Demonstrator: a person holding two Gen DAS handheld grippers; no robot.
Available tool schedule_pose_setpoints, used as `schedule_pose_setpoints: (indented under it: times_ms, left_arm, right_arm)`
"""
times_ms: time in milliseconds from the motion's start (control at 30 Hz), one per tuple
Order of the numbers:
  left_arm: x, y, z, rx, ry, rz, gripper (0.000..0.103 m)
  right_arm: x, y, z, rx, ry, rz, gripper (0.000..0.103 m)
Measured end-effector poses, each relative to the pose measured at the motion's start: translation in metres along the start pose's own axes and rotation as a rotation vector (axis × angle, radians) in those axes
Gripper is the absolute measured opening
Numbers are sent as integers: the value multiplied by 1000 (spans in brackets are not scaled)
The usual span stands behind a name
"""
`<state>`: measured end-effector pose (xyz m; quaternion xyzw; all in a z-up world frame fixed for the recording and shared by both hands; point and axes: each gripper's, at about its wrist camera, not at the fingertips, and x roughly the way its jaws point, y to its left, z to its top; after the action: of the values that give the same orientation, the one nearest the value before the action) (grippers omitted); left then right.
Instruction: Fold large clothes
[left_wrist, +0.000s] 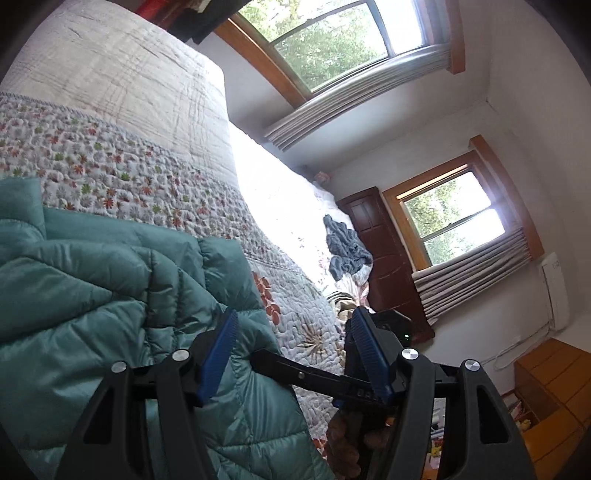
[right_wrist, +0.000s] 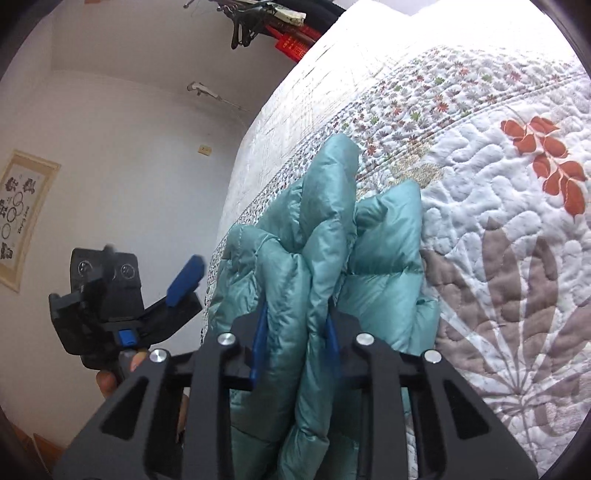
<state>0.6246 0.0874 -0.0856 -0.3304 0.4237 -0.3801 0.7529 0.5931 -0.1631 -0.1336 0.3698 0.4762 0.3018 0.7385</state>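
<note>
Daylight came through two wood-framed windows, one (left_wrist: 347, 40) at twelve o'clock in my left wrist view and the other (left_wrist: 454, 218) at three o'clock, each with grey pleated blinds bunched at one edge. A white wall unit (left_wrist: 554, 291) sat by the nearer window, and a dark wooden headboard (left_wrist: 380, 251) stood at the far end of the bed. The bed's quilt (left_wrist: 122, 170), stitched with small flowers and big red and brown leaves, filled most of both views.

The teal puffer jacket (right_wrist: 317, 236) lay on that quilt, puffed up in thick folds. My right tongs (right_wrist: 295, 354) were clenched on a fat fold of it, the padding bulging between and past the blue pads (right_wrist: 258, 343). In the left wrist view the jacket filled the eight o'clock corner.

My left tongs (left_wrist: 291, 354) were spread wide and gripped nothing; the left blue pad (left_wrist: 218, 354) lay over the jacket's edge, the right one over bare quilt. From the right wrist view the same tongs showed at nine o'clock, beside the jacket and off the bed's side, with fingers (right_wrist: 107, 380) of my hand on the handle.

A crumpled grey-blue garment (left_wrist: 347, 251) lay well apart near the headboard. Clothes hangers (right_wrist: 247, 18) hung at twelve o'clock in the right wrist view, a framed picture (right_wrist: 22, 218) on the white wall at nine. Nothing stood between my left tongs and the jacket.
</note>
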Motion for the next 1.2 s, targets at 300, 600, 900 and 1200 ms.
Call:
schedule_pose_setpoints:
  times_ms: [300, 600, 900, 1200]
  left_arm:
    - [-22, 1, -69, 123, 186, -100, 60]
    - [-4, 30, -80, 122, 272, -91, 43]
    - [12, 74, -82, 36, 315, -14, 3]
    - [-28, 14, -48, 144, 223, -49, 64]
  right_arm:
    - [-13, -53, -21, 65, -80, 107, 23]
    - [-1, -97, -40, 150, -85, 184, 20]
    - [6, -106, -44, 129, -59, 150, 18]
    - [-28, -43, -24, 10, -93, 19, 47]
